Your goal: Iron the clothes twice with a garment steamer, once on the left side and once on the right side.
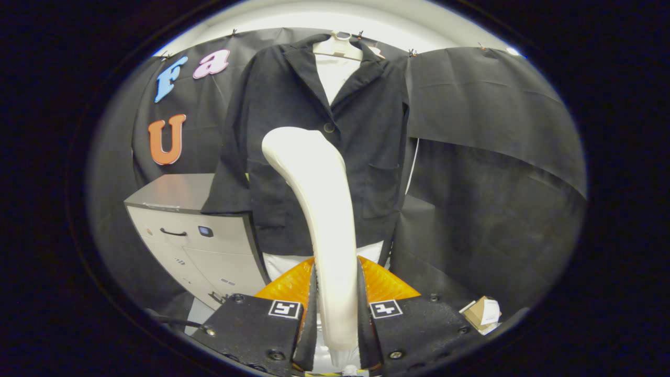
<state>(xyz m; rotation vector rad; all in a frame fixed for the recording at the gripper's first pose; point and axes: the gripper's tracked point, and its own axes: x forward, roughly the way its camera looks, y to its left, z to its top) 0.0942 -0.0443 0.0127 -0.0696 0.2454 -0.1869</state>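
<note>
A white garment steamer stands upright between my fingers, its handle pressed from both sides by my gripper, which is shut on it. Its curved head reaches up in front of the middle of a dark jacket. The jacket hangs on a white hanger over a white shirt, beyond the steamer. I cannot tell whether the steamer head touches the cloth.
A grey drawer cabinet stands to the left of the jacket, its top under the sleeve. A small cardboard box lies low to the right of my fingers. Black cloth walls close the booth behind and to the right.
</note>
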